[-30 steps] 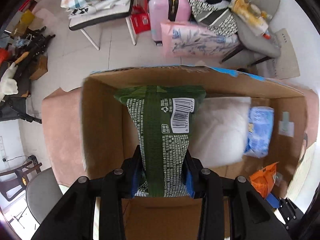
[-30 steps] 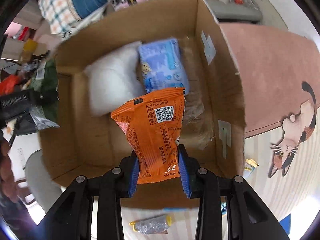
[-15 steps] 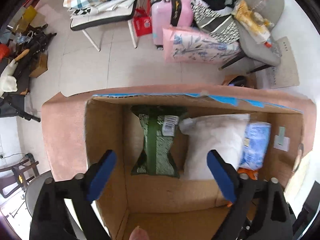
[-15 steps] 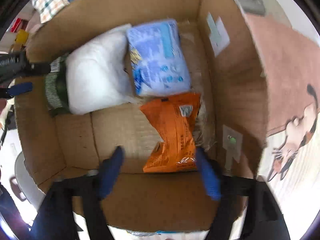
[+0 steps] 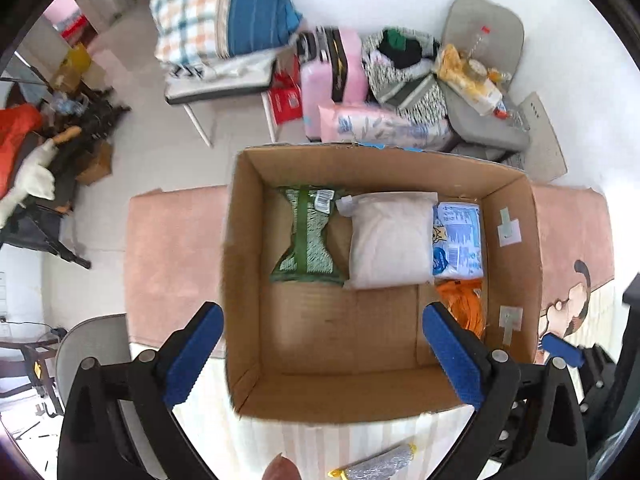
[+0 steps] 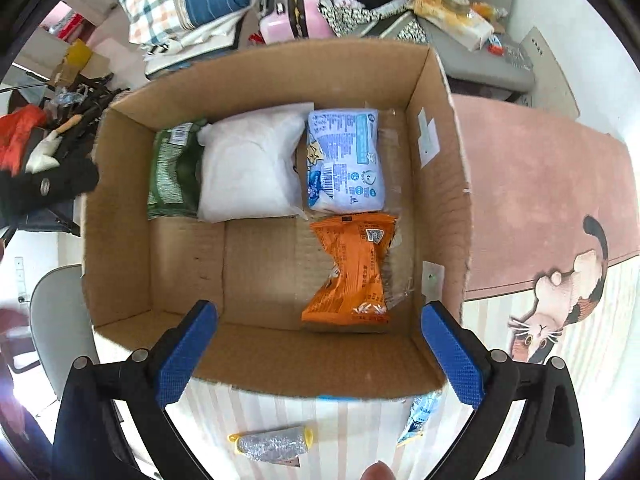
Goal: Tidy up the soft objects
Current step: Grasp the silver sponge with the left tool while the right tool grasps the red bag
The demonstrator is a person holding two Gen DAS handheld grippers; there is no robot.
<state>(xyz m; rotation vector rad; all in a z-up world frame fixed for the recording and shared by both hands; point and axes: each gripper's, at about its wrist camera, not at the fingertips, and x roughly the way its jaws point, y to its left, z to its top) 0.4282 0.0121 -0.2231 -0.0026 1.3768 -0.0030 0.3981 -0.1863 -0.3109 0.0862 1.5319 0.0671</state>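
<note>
Both packs are down now! The green pack [image 5: 306, 236], a second ago pinched in the left gripper [image 5: 322, 354], lies in the cardboard box [image 5: 244, 248]; the orange pack [image 6: 352, 276] has left the right gripper [image 6: 318, 354] too. Both sets of jaws are opening, empty, lifted above the box.

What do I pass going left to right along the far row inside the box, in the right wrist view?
Green packet → white pillow-like bag → blue-and-white packet. The orange snack bag lies nearer, below the blue one, so it is not in that row.
</note>
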